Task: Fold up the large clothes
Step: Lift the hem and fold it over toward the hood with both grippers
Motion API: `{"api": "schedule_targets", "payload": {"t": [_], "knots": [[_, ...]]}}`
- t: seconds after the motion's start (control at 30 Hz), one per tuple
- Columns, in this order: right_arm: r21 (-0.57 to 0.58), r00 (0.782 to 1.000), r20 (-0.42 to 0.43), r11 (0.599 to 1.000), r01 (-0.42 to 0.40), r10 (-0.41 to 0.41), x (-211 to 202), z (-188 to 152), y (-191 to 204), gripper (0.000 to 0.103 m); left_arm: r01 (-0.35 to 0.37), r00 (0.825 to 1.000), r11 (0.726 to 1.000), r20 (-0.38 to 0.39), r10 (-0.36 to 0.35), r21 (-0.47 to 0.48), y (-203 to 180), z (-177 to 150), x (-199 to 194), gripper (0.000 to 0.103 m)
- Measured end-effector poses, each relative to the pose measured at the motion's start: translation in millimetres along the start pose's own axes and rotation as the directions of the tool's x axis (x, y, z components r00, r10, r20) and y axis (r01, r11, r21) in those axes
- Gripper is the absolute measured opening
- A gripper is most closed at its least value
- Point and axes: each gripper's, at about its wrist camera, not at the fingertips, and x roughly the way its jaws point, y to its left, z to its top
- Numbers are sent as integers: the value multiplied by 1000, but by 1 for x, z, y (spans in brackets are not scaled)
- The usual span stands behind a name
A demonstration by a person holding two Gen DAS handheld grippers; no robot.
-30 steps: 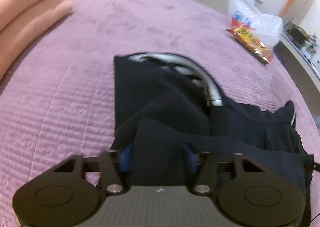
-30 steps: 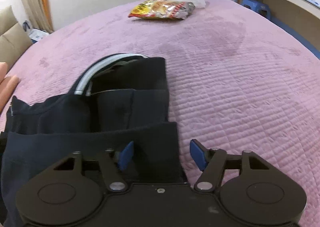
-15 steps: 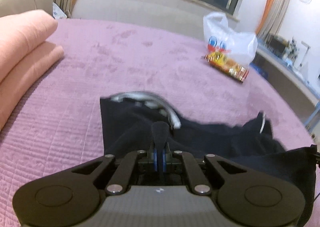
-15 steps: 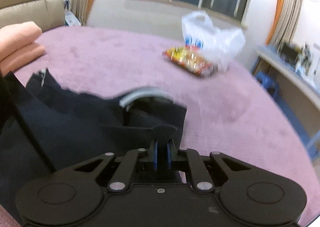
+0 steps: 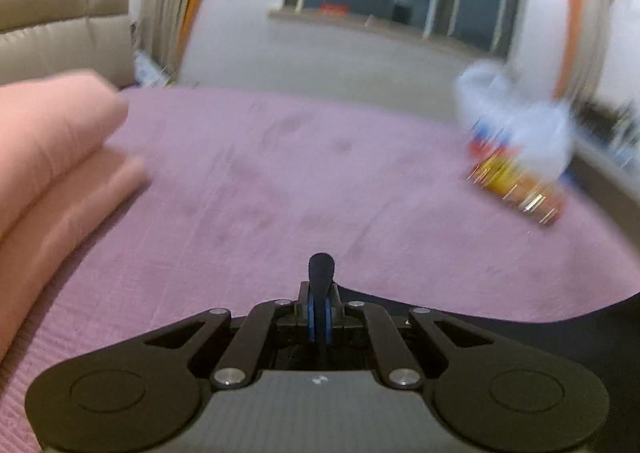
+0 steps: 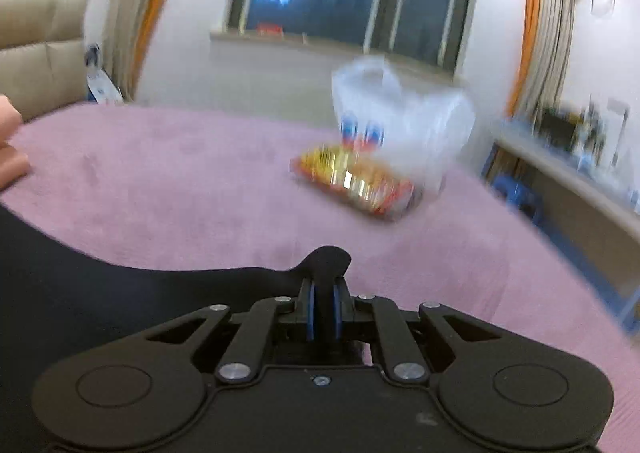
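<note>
A dark navy fabric garment (image 6: 100,301) is pinched by both left tongs (image 5: 321,307) and right tongs (image 6: 325,311), lifted above the purple quilted bed (image 5: 320,193); judged mid-fold; laying the raised edge over is called for next.

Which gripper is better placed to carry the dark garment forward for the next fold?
Probably neither alone. The left gripper and the right gripper are each shut on an edge of the dark garment, which hangs between them above the purple bedspread, so both should likely move together.
</note>
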Motion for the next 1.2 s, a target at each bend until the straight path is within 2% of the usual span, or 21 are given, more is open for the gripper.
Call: {"api": "schedule_targets", "payload": {"t": [0.1, 0.13, 0.3, 0.33, 0.37, 0.43, 0.53, 0.6, 0.63, 0.67, 0.73, 0.87, 0.93, 0.97, 1.03, 1.07, 1.13, 1.2], "knots": [[41, 993, -106, 998, -39, 44, 32, -17, -1, 15, -45, 998, 998, -49, 47, 49, -9, -29, 38, 7], [39, 991, -123, 998, -51, 55, 37, -21, -1, 22, -52, 997, 996, -51, 56, 68, -13, -38, 44, 7], [21, 987, -147, 998, -58, 60, 45, -22, -2, 32, -101, 995, 988, -10, 103, 119, -24, -51, 52, 13], [26, 987, -152, 998, -54, 58, 44, -21, -4, 39, -104, 994, 987, -9, 106, 119, -24, -51, 52, 14], [38, 986, -160, 998, -45, 50, 42, -20, -8, 54, -102, 994, 988, -12, 104, 115, -22, -50, 52, 16], [114, 984, -169, 993, -32, 51, 32, -19, -24, 76, -111, 993, 989, -22, 113, 100, -18, -45, 48, 21], [316, 982, -135, 945, -85, 134, 7, -21, -57, 75, -161, 987, 984, 0, 162, 73, -12, -36, 26, 23], [391, 982, -104, 915, -104, 156, -15, -23, -72, 71, -177, 984, 982, 40, 175, 60, -10, -32, 1, 22], [403, 983, -87, 908, -112, 160, -25, -22, -75, 57, -174, 984, 983, 57, 171, 52, -10, -31, -13, 22], [413, 984, -71, 902, -122, 166, -36, -23, -75, 33, -166, 984, 985, 65, 163, 46, -10, -31, -24, 22], [441, 973, -64, 881, -172, 222, -52, -25, -68, 17, -126, 990, 992, 66, 125, 24, -14, -33, -47, 22], [430, 925, -81, 850, -302, 370, -69, -32, -21, 17, 7, 1000, 1000, 1, -7, -10, -35, -52, -70, 22], [424, 901, -123, 843, -331, 415, -66, -41, 3, 17, 28, 999, 1000, -39, -28, -1, -46, -69, -71, 22], [423, 896, -150, 847, -323, 417, -63, -46, 12, 17, 43, 997, 999, -69, -44, -4, -48, -78, -66, 23], [415, 896, -202, 863, -288, 396, -53, -61, 22, 17, 25, 992, 1000, -120, -26, -13, -46, -101, -54, 22], [450, 893, -210, 850, -273, 399, -47, -70, 20, 10, 32, 993, 999, -112, -33, -15, -42, -110, -51, 22], [562, 885, -189, 786, -257, 425, -42, -79, 7, 1, 51, 994, 998, -94, -53, -27, -35, -114, -52, 22], [613, 879, -202, 756, -230, 432, -43, -76, -1, 0, 48, 992, 998, -118, -51, -28, -32, -110, -55, 22]]}}
